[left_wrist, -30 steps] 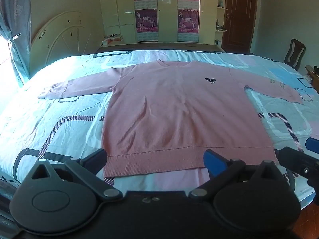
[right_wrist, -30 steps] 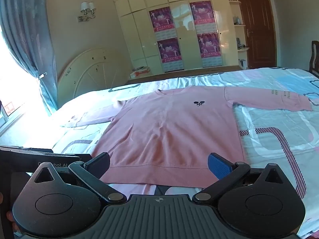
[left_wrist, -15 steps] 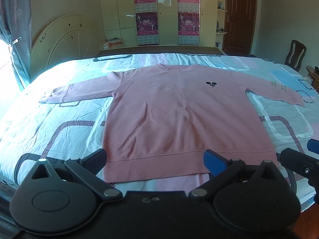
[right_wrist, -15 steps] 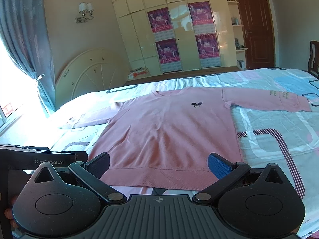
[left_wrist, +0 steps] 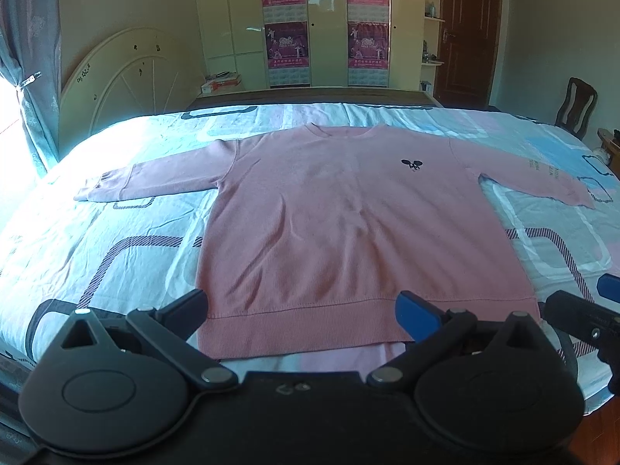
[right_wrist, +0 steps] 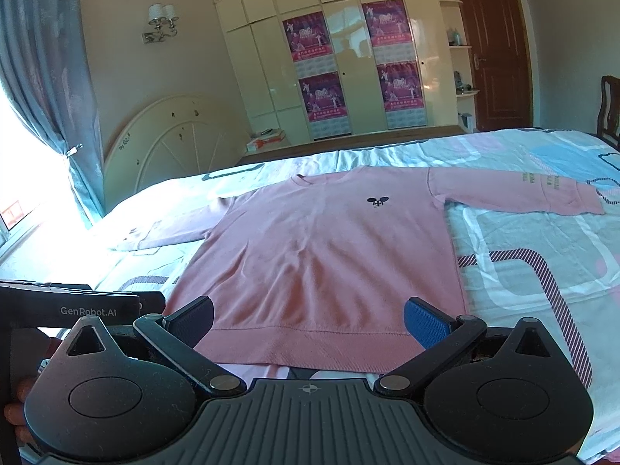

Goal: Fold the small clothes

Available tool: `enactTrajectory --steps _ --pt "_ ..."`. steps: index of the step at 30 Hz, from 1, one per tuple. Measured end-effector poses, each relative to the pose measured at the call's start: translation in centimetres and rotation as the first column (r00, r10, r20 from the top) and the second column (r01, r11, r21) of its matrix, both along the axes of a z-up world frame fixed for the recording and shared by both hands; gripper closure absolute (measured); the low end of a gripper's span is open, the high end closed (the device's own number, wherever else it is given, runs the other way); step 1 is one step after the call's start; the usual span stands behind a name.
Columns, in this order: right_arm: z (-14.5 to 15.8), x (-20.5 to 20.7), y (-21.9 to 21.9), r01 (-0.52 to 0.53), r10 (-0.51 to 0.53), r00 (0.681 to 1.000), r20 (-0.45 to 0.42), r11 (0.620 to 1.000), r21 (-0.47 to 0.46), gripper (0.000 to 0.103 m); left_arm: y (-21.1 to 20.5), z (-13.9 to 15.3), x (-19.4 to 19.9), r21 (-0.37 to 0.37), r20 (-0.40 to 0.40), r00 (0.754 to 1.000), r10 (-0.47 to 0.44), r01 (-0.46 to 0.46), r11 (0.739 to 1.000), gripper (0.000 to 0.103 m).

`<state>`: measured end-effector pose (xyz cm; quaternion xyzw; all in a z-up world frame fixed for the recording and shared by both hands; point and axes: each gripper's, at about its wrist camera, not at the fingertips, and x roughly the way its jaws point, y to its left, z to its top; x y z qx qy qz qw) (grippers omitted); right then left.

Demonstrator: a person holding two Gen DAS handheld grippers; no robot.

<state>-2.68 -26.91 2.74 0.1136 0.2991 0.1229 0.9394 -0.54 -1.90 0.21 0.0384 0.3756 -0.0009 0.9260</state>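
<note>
A pink long-sleeved sweatshirt (left_wrist: 348, 224) (right_wrist: 321, 263) lies flat, front up, on the bed, both sleeves spread sideways and a small dark logo on its chest. Its ribbed hem faces me. My left gripper (left_wrist: 306, 310) hovers open just short of the hem, nothing between its fingers. The right gripper (right_wrist: 310, 317) is likewise open over the hem, holding nothing. Part of the right gripper shows at the right edge of the left wrist view, and the left gripper's body sits at the left of the right wrist view.
The bed (left_wrist: 97, 240) has a light blue and pink patterned sheet. A round white headboard (left_wrist: 128, 77) stands on the left by a curtain. Wardrobes with posters (left_wrist: 325, 23), a brown door (left_wrist: 465, 35) and a wooden chair (left_wrist: 577, 108) stand beyond.
Both cameras tilted up slightly, so the sweatshirt sits a little lower in each view. Both grippers stayed open; the sweatshirt has not moved.
</note>
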Motion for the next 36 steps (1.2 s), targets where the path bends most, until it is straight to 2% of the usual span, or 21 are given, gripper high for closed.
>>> enactTrajectory --steps 36 --pt "-0.05 0.22 -0.46 0.018 -0.018 1.000 -0.006 1.000 0.021 0.000 -0.32 0.03 0.66 0.024 -0.002 1.000 -0.011 0.011 1.000 0.000"
